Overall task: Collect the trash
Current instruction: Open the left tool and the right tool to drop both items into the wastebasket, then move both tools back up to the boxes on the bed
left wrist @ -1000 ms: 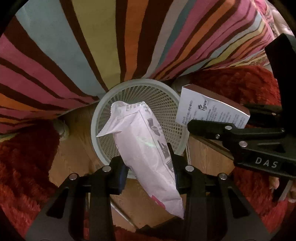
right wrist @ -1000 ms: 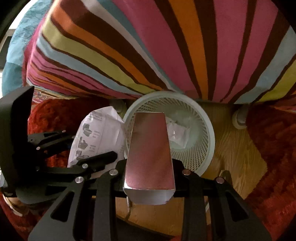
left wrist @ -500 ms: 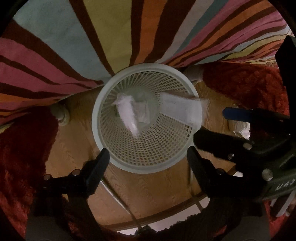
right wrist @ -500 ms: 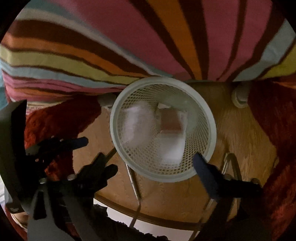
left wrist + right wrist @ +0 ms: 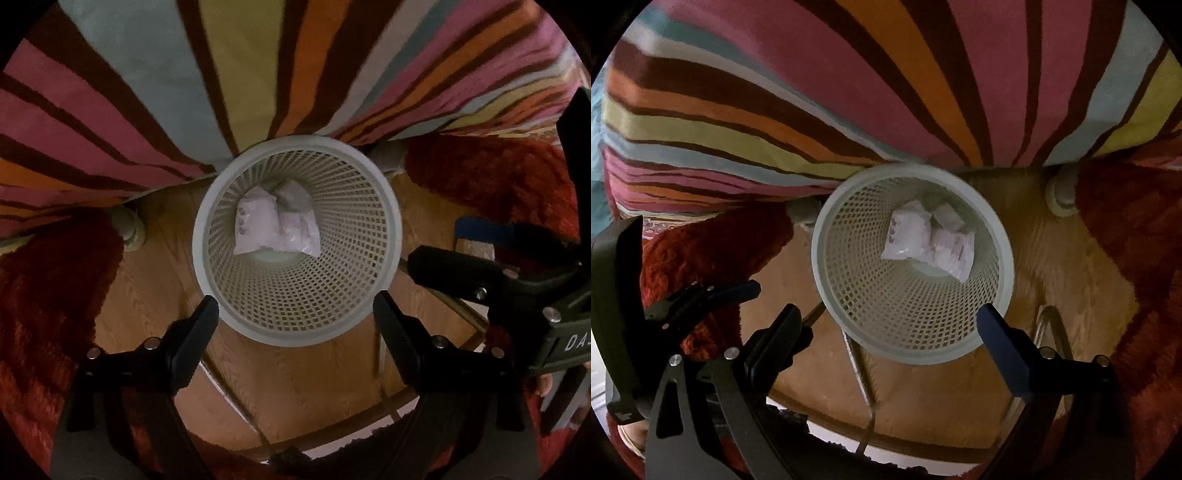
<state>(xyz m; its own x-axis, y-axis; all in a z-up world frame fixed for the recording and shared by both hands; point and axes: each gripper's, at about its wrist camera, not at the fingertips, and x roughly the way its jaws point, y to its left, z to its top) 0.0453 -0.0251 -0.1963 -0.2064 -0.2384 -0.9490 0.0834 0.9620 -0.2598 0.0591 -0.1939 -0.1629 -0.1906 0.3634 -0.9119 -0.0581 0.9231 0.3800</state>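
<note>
Both tongs, left (image 5: 291, 317) and right (image 5: 886, 325), spread wide and empty above the mesh wastebasket (image 5: 229, 306).

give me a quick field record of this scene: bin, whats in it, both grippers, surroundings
bin: white mesh wastebasket, upright on a wooden floor
contents: pale pink packet and other pale wrappers at the bottom; the box cannot be told apart
left gripper: open, nothing between its jaws, above the bin's near rim
right gripper: open, empty, also over the bin
jaw motion: both have just been opening
surroundings: striped bedcover behind the bin, red shaggy rug at both sides
</note>
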